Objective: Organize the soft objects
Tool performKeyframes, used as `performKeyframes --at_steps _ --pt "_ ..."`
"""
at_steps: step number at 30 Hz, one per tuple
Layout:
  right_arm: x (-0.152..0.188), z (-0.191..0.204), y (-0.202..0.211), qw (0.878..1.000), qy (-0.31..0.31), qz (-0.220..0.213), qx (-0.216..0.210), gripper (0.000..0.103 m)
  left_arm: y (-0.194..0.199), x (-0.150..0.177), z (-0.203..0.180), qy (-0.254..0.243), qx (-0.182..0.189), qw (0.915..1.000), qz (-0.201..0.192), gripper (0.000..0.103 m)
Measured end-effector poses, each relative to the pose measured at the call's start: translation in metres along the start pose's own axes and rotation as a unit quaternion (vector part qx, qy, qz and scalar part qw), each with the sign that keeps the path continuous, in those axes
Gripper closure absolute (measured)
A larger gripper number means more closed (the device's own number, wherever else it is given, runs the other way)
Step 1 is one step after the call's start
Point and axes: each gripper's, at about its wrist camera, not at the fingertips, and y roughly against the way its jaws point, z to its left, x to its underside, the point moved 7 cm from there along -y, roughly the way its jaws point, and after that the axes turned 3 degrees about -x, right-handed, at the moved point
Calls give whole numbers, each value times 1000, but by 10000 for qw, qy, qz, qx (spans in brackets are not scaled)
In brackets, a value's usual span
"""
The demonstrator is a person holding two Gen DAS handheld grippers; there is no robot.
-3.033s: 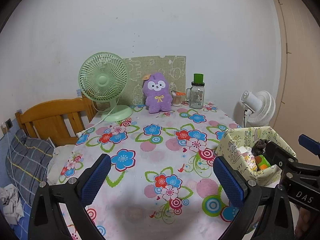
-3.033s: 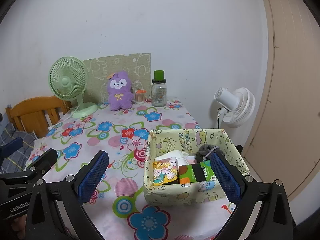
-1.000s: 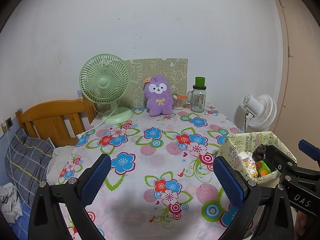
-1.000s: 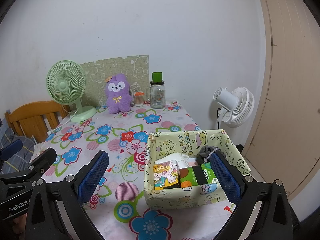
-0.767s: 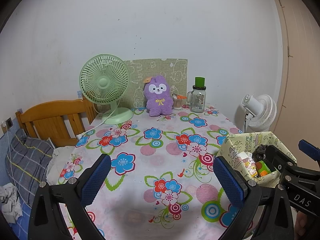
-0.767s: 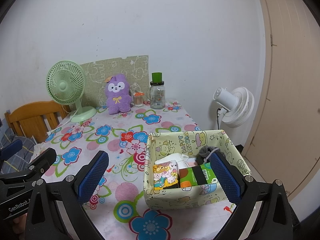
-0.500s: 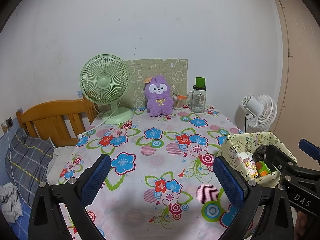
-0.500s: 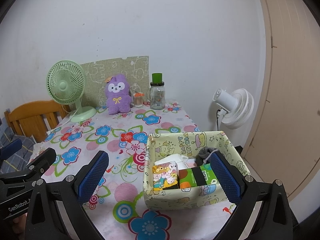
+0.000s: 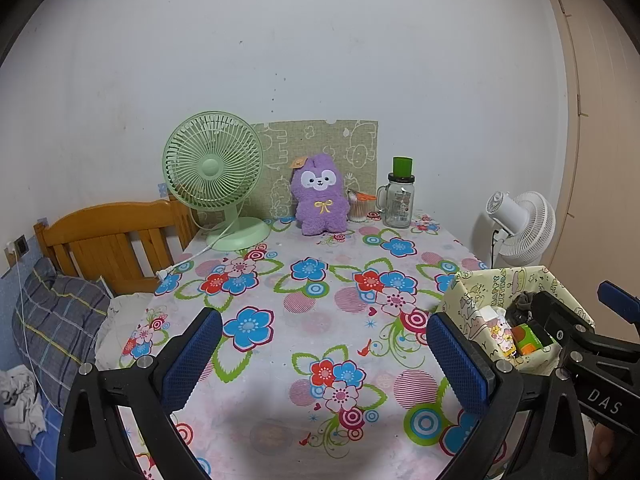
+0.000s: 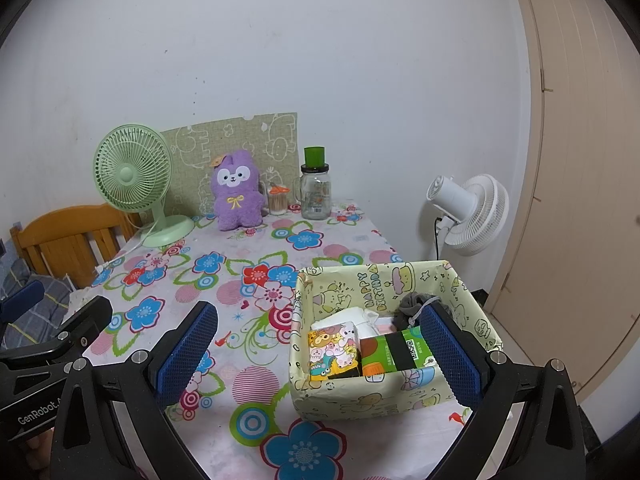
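The step in hand looks to be the reach for the purple plush toy, which sits upright at the far end of the counter against a green patterned board, between the green desk fan and a small cup of sticks beside a glass jar. The patterned box near the counter's right front edge already holds tissue packs, a green carton and a grey cloth item, so it seems the likely home for the toy. To do this well, the person would probably bring one gripper in low and level across the flowered cloth, close on the plush body at its middle rather than on an ear or the tag, and squeeze only enough to hold, since the pile will compress and the toy could flop. The approach should keep clear of the jar and the cup, which stand just beside the toy and could tip, and of the fan's cord trailing off the left edge. The left gripper hangs above the near part of the counter with its blue pads spread wide, holding and touching nothing. The right gripper is likewise wide apart and empty; its right pad overlaps the box in the view, though whether it touches the box cannot be told.
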Motion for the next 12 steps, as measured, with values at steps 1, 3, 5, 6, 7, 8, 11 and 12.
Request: performKeyframes --at_steps 1,3,5,6,7,8,11,12 --pt "0 0 0 10000 5 6 -2 1 0 0 0 -2 -1 10000 1 0" --pt "0 0 0 10000 8 5 -3 1 0 0 0 -3 0 10000 4 0" --pt "0 0 0 10000 4 -2 -5 1 0 0 0 1 -2 10000 0 0" --pt "0 0 0 10000 3 4 -8 1 0 0 0 -1 -2 10000 0 0" --pt "0 0 0 10000 3 10 -12 1 0 0 0 -4 -3 10000 -4 0" --pt "0 0 0 10000 1 -2 -7 1 0 -1 0 -1 -2 10000 -7 0" --pt "0 0 0 10000 3 0 -3 1 1 0 0 0 0 10000 -2 0" --pt "0 0 0 10000 8 -1 -7 1 1 -1 1 -1 0 10000 -2 0"
